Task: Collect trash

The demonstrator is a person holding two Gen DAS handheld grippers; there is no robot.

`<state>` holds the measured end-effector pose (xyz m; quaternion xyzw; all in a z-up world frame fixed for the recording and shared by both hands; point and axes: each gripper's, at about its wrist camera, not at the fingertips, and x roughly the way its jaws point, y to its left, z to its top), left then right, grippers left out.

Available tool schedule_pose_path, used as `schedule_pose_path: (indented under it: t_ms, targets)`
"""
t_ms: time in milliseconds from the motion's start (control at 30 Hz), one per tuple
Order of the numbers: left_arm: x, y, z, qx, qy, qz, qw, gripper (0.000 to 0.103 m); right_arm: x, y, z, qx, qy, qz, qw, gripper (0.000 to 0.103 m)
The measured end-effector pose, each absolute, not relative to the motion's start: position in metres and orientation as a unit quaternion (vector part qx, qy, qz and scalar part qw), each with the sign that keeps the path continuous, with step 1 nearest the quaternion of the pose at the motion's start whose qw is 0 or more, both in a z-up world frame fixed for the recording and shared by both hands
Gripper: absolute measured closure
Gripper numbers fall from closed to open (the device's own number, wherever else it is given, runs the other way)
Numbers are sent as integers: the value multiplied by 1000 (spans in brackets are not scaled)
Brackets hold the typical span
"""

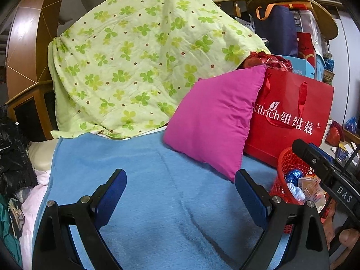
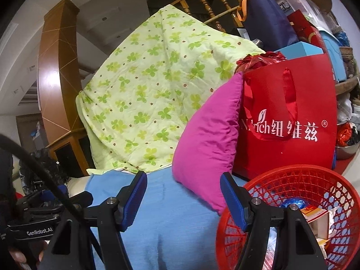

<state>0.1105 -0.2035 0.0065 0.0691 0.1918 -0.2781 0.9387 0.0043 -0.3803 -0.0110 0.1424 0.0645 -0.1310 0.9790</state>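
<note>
Both claws hang empty over the blue blanket (image 1: 157,180): left claw (image 1: 181,193) spread wide, right claw (image 2: 183,196) partly apart. The red basket (image 2: 292,180) (trash (image 2: 315,220) already inside) sits beside the pink pillow (image 1: 213,121).

Ahead of me a magenta pillow (image 1: 213,121) leans against a red gift bag (image 1: 292,121), on a blue blanket (image 1: 157,180); a clover-print quilt (image 1: 139,67) is draped behind.

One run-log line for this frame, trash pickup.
left tool: open, empty | right tool: open, empty | red basket: holds trash, beside right tool | blue cloth: no trash visible
</note>
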Motion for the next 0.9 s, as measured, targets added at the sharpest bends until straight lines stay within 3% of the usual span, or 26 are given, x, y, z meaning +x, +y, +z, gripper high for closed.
schedule_pose_path:
  t_ms: [900]
  targets:
    - [116,-210,0,71,205,-279,935,6,6,-370,-11,117,69,-124,983,32]
